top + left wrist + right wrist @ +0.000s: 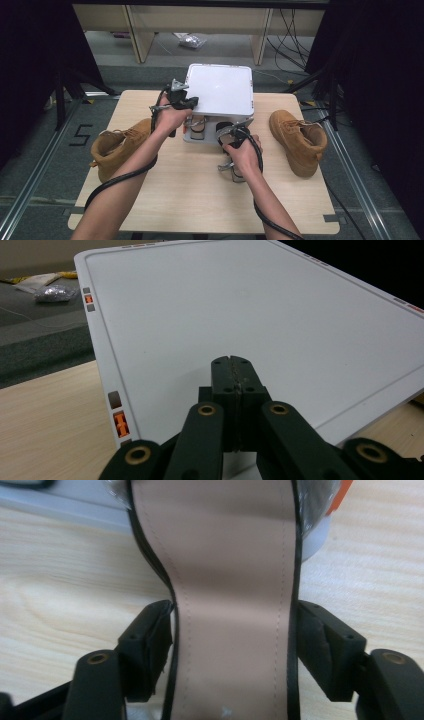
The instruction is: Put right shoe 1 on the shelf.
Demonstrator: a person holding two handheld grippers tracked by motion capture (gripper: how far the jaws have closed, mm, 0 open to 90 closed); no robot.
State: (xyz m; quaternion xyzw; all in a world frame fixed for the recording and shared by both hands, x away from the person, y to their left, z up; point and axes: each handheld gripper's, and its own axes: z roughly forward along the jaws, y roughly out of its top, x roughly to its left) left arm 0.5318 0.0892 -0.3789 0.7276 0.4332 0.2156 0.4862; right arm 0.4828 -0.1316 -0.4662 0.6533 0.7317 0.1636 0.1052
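From the high view, your left gripper (pixel 181 100) rests on the near left corner of the white box (pixel 220 89) with its lid tipped up, and your right gripper (pixel 234 150) sits just in front of the box's open mouth, around a sandal (pixel 236 172) lying on the table (pixel 200 200). A second sandal (pixel 198 127) is inside the box, beyond your right jaws; if you swing the first one in carelessly, it could knock against that one or the box edge. Two tan boots, the left boot (pixel 117 147) and the right boot (pixel 297 140), stand well apart on either side, out of the way. In the left gripper view, your jaws are clenched on nothing and press on the lid (pixel 250 330); if they slide off, the lid could drop onto the sandal or your other hand. In the right gripper view, the jaws stand wide with the sandal's pink insole (pixel 232 605) between them, the right jaw against its edge, the left just beside it. The grasp looks loose, so lifting now could let it slip or twist.
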